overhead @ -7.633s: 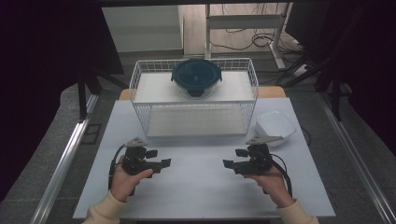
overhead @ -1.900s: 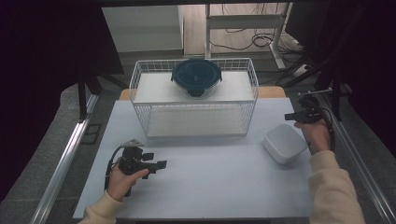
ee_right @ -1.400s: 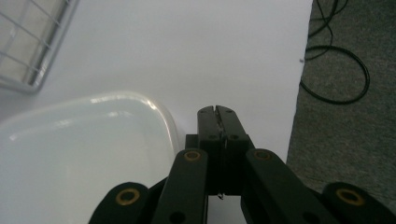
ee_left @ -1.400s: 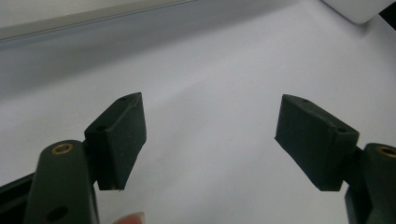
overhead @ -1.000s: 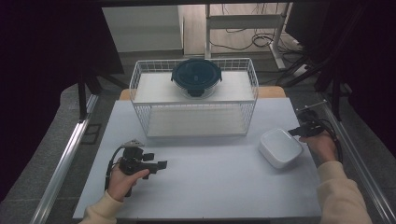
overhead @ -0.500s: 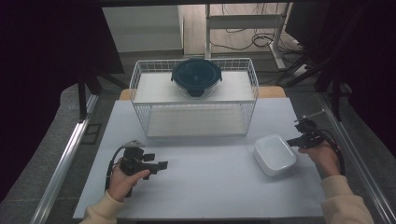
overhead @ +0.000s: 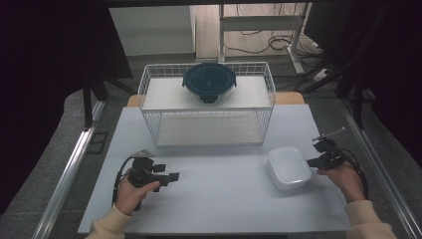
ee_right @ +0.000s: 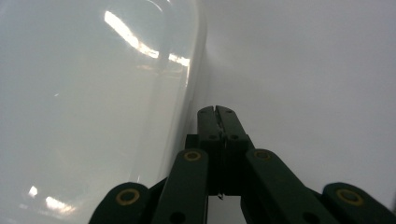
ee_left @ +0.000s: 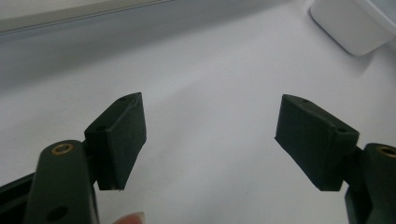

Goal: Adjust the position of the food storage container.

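Note:
A white rounded-square dish (overhead: 288,168) lies upside down on the table at the right. My right gripper (overhead: 311,162) is shut, and its tips rest against the dish's right edge. In the right gripper view the two pads (ee_right: 217,112) are pressed together with nothing between them, right beside the glossy side of the dish (ee_right: 93,93). My left gripper (overhead: 174,176) rests at the front left of the table, pointing right. Its jaws (ee_left: 210,121) stand wide open over bare tabletop, with the dish (ee_left: 350,28) far off.
A white wire basket (overhead: 206,107) stands at the back middle of the table. On top of it sits a round glass container with a dark lid (overhead: 209,82). The white tabletop (overhead: 224,184) runs between the two hands.
The right gripper has moved toward the near edge and a little left, and the white dish has slid the same way with it. The left gripper has stayed put.

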Available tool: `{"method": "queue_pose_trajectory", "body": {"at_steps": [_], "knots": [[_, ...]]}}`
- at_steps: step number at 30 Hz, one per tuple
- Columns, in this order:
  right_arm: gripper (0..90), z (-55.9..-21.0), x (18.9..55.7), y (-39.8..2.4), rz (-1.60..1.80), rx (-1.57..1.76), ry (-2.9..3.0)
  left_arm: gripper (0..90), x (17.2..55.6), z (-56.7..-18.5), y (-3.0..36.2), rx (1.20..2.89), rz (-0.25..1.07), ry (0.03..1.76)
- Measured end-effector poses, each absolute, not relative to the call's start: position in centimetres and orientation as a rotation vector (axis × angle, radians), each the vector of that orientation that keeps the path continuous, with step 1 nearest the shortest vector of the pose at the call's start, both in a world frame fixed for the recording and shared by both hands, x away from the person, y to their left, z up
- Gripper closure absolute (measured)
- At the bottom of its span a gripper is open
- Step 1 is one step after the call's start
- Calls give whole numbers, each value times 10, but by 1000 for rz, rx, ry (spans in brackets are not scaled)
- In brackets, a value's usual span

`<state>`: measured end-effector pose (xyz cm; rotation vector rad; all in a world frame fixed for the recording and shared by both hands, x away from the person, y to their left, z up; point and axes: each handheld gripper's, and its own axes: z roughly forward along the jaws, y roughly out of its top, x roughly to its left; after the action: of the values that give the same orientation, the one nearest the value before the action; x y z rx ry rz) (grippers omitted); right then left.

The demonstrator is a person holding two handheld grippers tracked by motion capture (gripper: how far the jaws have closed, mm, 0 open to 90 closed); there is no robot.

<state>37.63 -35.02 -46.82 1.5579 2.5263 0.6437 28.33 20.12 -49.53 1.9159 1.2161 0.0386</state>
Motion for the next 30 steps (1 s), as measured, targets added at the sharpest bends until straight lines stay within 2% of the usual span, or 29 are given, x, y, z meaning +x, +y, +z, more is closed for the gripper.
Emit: {"method": "queue_pose_trajectory", "body": {"at_steps": [13,30], "knots": [[894,-475,347,-291,732,1427,2679,241,283,-495,201,1918,38,1214],[894,-478,337,-239,832,1281,2791,241,283,-495,201,1916,41,1215]]}}
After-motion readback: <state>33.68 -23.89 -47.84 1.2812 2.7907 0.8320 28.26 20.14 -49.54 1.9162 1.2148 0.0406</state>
